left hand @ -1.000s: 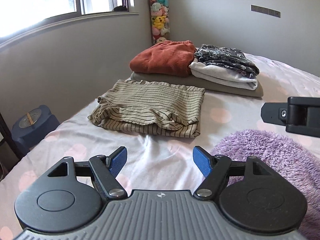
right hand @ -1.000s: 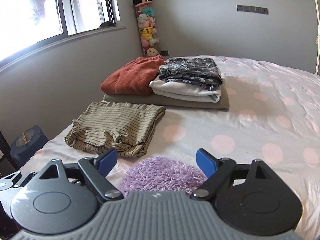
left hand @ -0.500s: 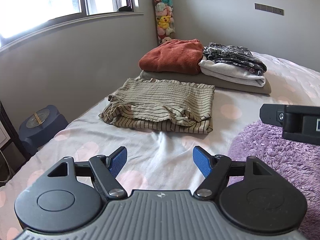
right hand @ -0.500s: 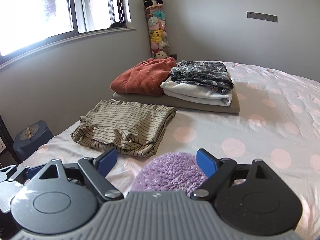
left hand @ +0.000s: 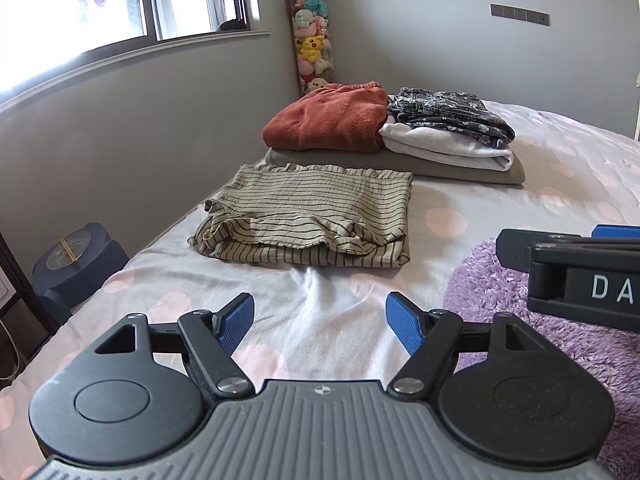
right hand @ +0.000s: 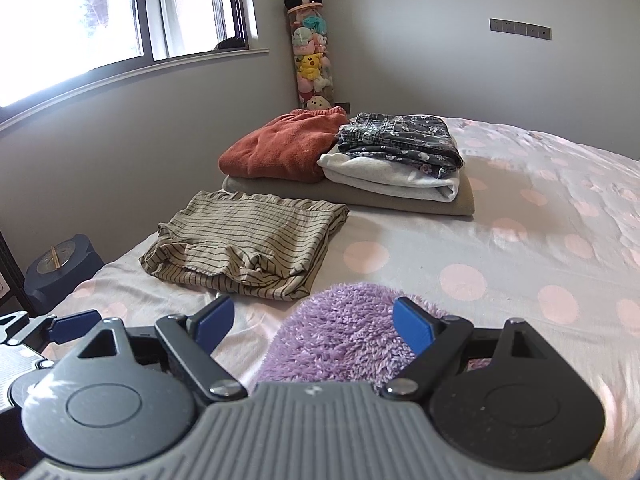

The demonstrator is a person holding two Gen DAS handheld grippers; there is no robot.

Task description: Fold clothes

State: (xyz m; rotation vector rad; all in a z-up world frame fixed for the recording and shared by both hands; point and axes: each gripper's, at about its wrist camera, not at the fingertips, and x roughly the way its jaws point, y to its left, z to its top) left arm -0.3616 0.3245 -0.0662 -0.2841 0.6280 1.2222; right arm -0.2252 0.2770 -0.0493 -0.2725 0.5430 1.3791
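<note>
A fluffy purple garment point(right hand: 344, 336) lies on the bed right under my right gripper point(right hand: 314, 326), whose blue pads stand wide open above it without pressing on it. In the left wrist view the same purple garment point(left hand: 500, 304) lies to the right of my left gripper point(left hand: 320, 324), which hangs open over bare sheet. The right gripper point(left hand: 580, 268) shows there from the side. A folded striped beige top point(left hand: 308, 216) point(right hand: 244, 240) lies ahead. Behind it stand a folded rust sweater point(left hand: 328, 120), a dark floral garment point(left hand: 448, 116) on a white one point(left hand: 448, 148), all on a grey folded piece point(left hand: 516, 172).
The bed carries a white sheet with pink dots point(right hand: 520, 240). Its left edge drops to a dark blue round-topped bin point(left hand: 72, 252) on the floor. A grey wall with a window point(left hand: 100, 8) runs along the left, and a tube of plush toys point(left hand: 310, 40) stands in the corner.
Both views have shifted a little, so the clothes sit slightly further right and lower in them. The right gripper shows larger in the left wrist view. Both pairs of jaws stay as wide as before.
</note>
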